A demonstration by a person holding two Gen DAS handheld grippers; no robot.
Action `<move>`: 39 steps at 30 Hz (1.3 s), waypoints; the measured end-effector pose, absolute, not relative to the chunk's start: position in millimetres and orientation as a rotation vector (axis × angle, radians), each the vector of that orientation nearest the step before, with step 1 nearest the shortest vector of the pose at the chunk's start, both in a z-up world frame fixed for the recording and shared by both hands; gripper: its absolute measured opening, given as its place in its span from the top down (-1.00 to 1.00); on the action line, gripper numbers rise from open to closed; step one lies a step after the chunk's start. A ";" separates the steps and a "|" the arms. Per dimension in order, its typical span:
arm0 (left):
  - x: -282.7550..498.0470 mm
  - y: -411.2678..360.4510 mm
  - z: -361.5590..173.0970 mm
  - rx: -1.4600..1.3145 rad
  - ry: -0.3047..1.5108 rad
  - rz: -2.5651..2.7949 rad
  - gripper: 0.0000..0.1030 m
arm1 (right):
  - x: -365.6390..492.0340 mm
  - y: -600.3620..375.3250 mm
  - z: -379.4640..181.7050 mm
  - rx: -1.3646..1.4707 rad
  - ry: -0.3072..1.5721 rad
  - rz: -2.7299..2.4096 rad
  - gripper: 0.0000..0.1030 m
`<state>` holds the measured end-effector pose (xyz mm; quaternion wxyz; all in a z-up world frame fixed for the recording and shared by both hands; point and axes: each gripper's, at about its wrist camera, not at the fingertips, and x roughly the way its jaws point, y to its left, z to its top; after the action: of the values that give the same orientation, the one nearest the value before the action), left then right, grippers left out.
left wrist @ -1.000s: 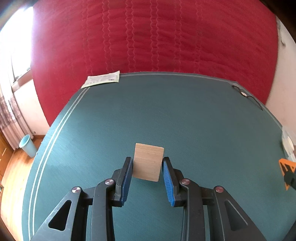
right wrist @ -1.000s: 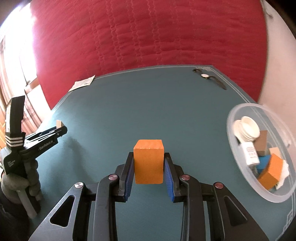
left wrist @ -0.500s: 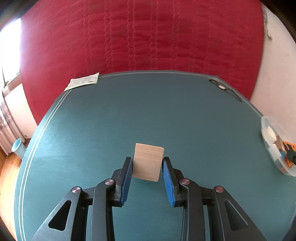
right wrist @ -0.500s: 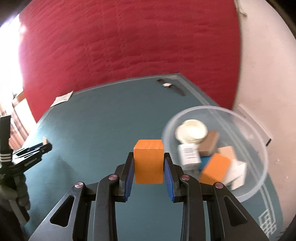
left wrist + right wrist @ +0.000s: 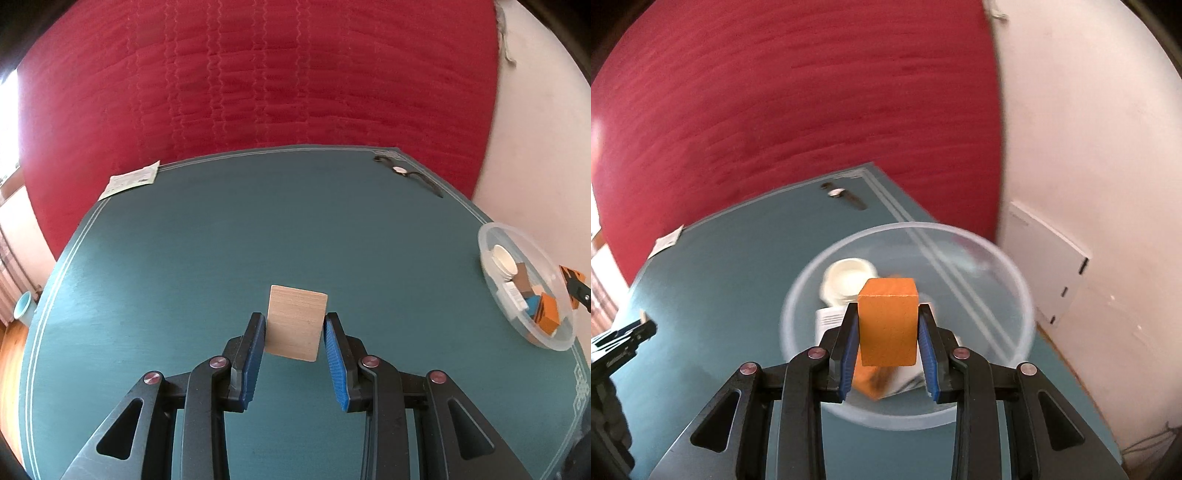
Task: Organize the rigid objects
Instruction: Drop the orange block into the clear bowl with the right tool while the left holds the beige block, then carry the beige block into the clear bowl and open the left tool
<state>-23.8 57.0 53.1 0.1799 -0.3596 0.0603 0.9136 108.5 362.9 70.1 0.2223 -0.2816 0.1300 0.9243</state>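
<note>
1. Orange block (image 5: 887, 320), upright, clamped between the blue-padded fingers (image 5: 849, 347) of the right gripper (image 5: 888, 334); it hangs above the open mouth of the clear bowl (image 5: 1015, 280), clear of the contents below.
2. Pale wooden block (image 5: 296, 322), slightly tilted, gripped at its two side faces by the fingers (image 5: 334, 354) of the left gripper (image 5: 295, 339); it is held above the green counter (image 5: 221, 240), with no contact visible between block and counter.
3. Both pairs of fingers stand apart only by the width of the block each one holds.
4. Clear bowl, seen from the left wrist at the counter's right edge (image 5: 491, 230); it holds a white cap (image 5: 849, 278), a white labelled box (image 5: 829, 319), a second orange block (image 5: 546, 314) and other small pieces, blurred in the right wrist view.
5. Wristwatch (image 5: 400, 170) lying at the far right corner of the counter; paper leaflet (image 5: 133, 180) at the far left corner; both well apart from the bowl.
6. Red quilted cover (image 5: 258, 81) behind the counter; white wall (image 5: 1089, 147) to the right.
</note>
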 end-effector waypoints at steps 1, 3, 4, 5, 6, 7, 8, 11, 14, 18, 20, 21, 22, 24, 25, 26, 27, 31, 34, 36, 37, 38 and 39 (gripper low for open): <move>-23.2 60.6 53.5 -1.016 0.176 2.577 0.33 | 109.8 370.0 68.7 -0.775 0.358 2.538 0.40; -21.6 66.8 53.9 -1.015 0.184 2.570 0.34 | 111.4 377.7 67.1 -0.773 0.355 2.517 0.40; -20.9 70.5 54.3 -1.015 0.189 2.566 0.34 | 112.4 384.9 64.9 -0.774 0.353 2.502 0.40; -20.4 72.9 54.9 -1.013 0.193 2.563 0.33 | 113.3 389.5 63.2 -0.774 0.353 2.492 0.40; -19.2 76.0 55.4 -1.011 0.196 2.560 0.34 | 114.5 393.0 62.1 -0.774 0.352 2.486 0.40; -18.3 79.8 56.0 -1.009 0.200 2.557 0.34 | 115.1 398.9 60.1 -0.774 0.350 2.477 0.40; -17.4 83.1 56.5 -1.007 0.203 2.554 0.34 | 115.7 402.4 58.7 -0.775 0.351 2.473 0.40; -15.2 94.0 58.1 -1.000 0.211 2.543 0.34 | 117.1 410.2 54.9 -0.770 0.350 2.468 0.38; -12.3 105.3 59.5 -0.995 0.219 2.530 0.33 | 118.9 419.0 49.9 -0.779 0.386 2.466 0.16; -7.8 120.0 61.3 -0.986 0.237 2.508 0.33 | 128.4 422.1 49.8 -0.742 0.399 2.463 0.03; -6.0 128.5 62.2 -0.982 0.246 2.495 0.34 | 136.0 424.6 52.1 -0.700 0.399 2.455 -0.17; -5.2 132.2 62.4 -0.981 0.247 2.487 0.34 | 137.4 425.0 52.2 -0.688 0.400 2.451 -0.23; -3.7 136.6 62.9 -0.981 0.247 2.475 0.34 | 141.4 426.2 52.3 -0.664 0.402 2.441 -0.29; -1.9 144.9 63.2 -0.980 0.249 2.458 0.33 | 144.9 427.9 52.1 -0.651 0.394 2.428 -0.30; -1.4 148.6 63.2 -0.979 0.250 2.450 0.33 | 146.1 428.5 51.9 -0.651 0.389 2.423 -0.30; -0.9 151.8 62.8 -0.980 0.251 2.442 0.33 | 147.1 429.8 50.7 -0.655 0.389 2.415 -0.30; -0.3 156.9 62.6 -0.981 0.253 2.429 0.34 | 148.1 431.3 49.9 -0.659 0.394 2.410 -0.30; 3.4 174.5 64.2 -0.976 0.261 2.394 0.33 | 152.3 439.3 46.5 -0.665 0.425 2.392 -0.30; 4.7 187.7 66.4 -0.965 0.263 2.365 0.33 | 155.6 439.2 47.9 -0.650 0.422 2.398 -0.30; 5.4 196.8 67.1 -0.959 0.261 2.342 0.33 | 153.8 438.1 47.1 -0.647 0.417 2.404 -0.30; 5.9 202.0 67.9 -0.955 0.260 2.327 0.33 | 152.9 437.0 46.4 -0.647 0.414 2.409 -0.30; 6.3 206.3 68.4 -0.949 0.261 2.317 0.33 | 152.2 435.7 45.8 -0.649 0.414 2.416 -0.30; 7.1 212.1 69.2 -0.940 0.263 2.305 0.33 | 151.5 435.0 45.3 -0.652 0.413 2.420 -0.30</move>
<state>7.1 212.1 69.2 0.3137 -0.3564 0.0998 0.8744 151.5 435.0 45.3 0.2960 -0.2451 0.1552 0.9100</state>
